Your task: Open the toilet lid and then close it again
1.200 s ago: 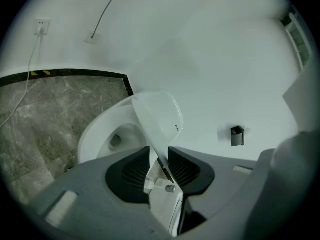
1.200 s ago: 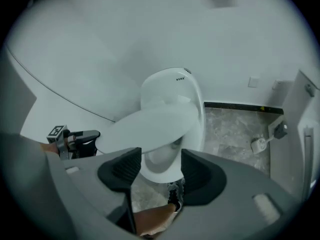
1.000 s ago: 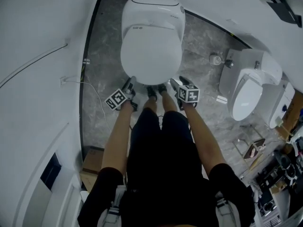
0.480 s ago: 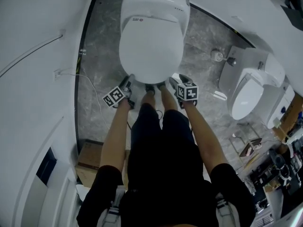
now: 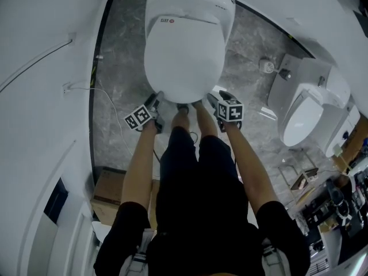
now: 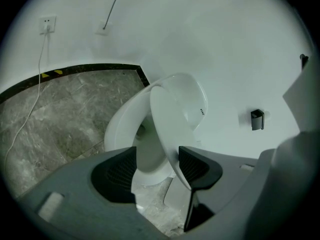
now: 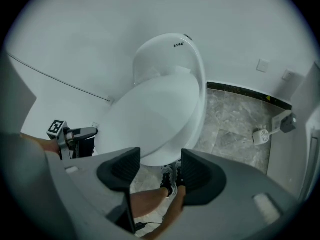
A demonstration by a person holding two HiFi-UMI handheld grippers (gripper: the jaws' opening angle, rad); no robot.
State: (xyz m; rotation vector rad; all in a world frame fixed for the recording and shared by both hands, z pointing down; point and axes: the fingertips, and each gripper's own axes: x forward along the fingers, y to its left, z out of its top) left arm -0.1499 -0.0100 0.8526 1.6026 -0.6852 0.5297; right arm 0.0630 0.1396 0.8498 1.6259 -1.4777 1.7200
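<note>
The white toilet lid (image 5: 184,56) lies low over the bowl. In the left gripper view the lid (image 6: 170,119) is still tilted a little off the bowl (image 6: 122,131), whose inside shows beneath it. My left gripper (image 5: 156,98) is at the lid's front left rim. Its jaws have just been opening and stand wide (image 6: 157,166); the lid's edge runs between them, close to the right pad, and is not clamped. My right gripper (image 5: 214,98) is at the front right rim, open (image 7: 160,169), with the lid (image 7: 155,119) just beyond its pads and the person's shoes below.
A second toilet (image 5: 305,117) stands to the right, with a toilet brush (image 5: 266,66) on the grey marble floor between the two. A white wall with a cable (image 5: 109,105) is at the left and a cardboard box (image 5: 109,194) at the lower left. Clutter (image 5: 339,206) fills the lower right.
Both grippers have come down a little with the lid's front edge. The toilet now sits slightly higher in the head view.
</note>
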